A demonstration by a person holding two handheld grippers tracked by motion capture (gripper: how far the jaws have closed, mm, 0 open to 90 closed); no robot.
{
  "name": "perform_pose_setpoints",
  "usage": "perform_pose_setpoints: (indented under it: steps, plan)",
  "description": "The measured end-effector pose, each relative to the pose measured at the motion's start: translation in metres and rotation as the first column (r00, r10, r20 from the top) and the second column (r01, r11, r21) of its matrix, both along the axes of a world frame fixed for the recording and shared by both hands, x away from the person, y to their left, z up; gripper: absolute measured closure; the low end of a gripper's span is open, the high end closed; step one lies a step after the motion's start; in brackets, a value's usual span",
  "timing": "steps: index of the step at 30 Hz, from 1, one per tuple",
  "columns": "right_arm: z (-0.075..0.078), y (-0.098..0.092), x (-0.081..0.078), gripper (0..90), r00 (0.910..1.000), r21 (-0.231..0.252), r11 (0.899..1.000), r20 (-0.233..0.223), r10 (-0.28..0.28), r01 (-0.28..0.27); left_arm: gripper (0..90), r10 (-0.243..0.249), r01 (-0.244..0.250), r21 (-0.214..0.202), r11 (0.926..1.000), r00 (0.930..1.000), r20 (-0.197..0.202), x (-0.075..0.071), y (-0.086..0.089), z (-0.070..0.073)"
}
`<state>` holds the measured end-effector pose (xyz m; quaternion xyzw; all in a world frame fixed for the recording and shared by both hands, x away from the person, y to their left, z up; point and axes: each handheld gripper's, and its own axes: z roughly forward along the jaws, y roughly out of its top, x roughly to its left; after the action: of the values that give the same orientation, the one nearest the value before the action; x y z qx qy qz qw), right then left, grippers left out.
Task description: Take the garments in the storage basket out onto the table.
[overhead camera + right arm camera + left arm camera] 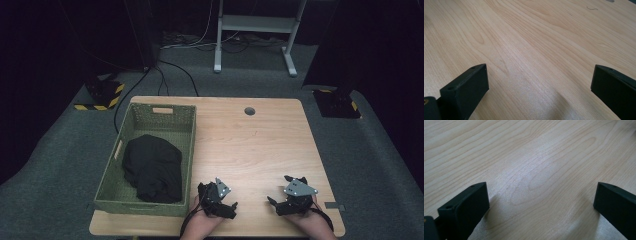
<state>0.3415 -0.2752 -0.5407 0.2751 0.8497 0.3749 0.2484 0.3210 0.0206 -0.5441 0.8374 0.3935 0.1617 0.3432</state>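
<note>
At this moment you held both grippers low over the near edge of the table [260, 145], and neither had taken hold of anything. Your left gripper [226, 205] sat just right of the near right corner of the green woven basket [150, 202], its jaws spread wide; in the left gripper view bare wood grain lay between them. Your right gripper [275, 204] sat toward the near right corner of the table, likewise spread wide, with bare wood between its jaws in the right gripper view.

The black garment [152, 167] lay bunched inside the basket, which stood along the left edge of the table. The garment filled the middle and near part of the basket and was touched by neither gripper.

Judged from this layout, the work with the garment was either fully finished or not yet begun; the frames did not settle which. If the garment was to come out, every step remained: reach, grasp, lift.
</note>
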Motion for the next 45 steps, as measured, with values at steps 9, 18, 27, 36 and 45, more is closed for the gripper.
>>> perform_pose_setpoints:
  steps: [9,18,27,36,45]
  plan:
    - [0.001,-0.003,0.000,1.0,0.9999,0.029,1.000,-0.007,0.011,-0.011,0.2,0.004,-0.004,0.001,1.0000,1.0000,0.001,0.000,0.000,0.000]
    - [0.001,-0.004,0.001,0.9,0.9996,0.040,0.999,-0.017,0.023,-0.022,0.2,0.013,-0.012,0.016,0.9998,0.9997,-0.019,0.001,-0.002,0.002]
    - [0.001,-0.005,0.000,1.0,0.9997,0.046,0.999,-0.009,0.024,-0.024,0.3,-0.036,0.037,0.058,0.9976,0.9991,-0.021,-0.001,-0.010,0.010]
    - [0.001,-0.004,-0.001,1.4,0.9995,0.041,0.999,-0.004,0.031,-0.031,0.5,-0.056,0.056,0.000,0.9985,0.9984,0.009,-0.007,-0.011,0.031]
    - [0.001,-0.003,-0.001,1.2,0.9995,0.042,0.999,0.000,0.031,-0.031,0.6,-0.067,0.069,-0.031,0.9971,0.9962,0.054,-0.017,-0.005,0.063]
